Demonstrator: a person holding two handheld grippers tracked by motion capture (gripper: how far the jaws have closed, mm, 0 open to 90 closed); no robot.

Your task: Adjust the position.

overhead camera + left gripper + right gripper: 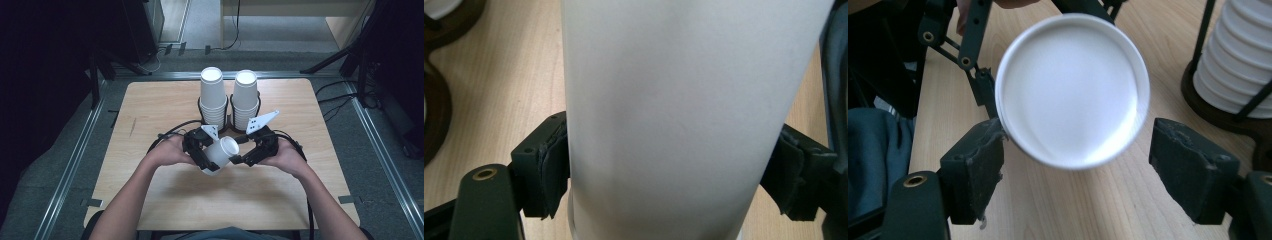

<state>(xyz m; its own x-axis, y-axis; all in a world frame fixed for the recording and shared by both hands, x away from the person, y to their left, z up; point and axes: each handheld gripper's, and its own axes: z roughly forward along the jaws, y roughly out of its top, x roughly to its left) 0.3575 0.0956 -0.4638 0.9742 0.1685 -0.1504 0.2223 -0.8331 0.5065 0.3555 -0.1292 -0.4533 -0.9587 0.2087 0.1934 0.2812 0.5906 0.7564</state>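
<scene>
A white paper cup lies tilted on its side just above the wooden table, its open mouth turned to the right. My left gripper is shut on it. In the left gripper view both pads press the sides of the cup's wall. My right gripper faces the cup's mouth with its jaws astride the rim. Its left pad sits right at the rim, and the right pad stands off with a gap. It is open.
Two tall stacks of white cups stand upside down in a dark twin holder just behind the hands. One stack is close at the right in the right gripper view. The holder's ring shows at the left edge.
</scene>
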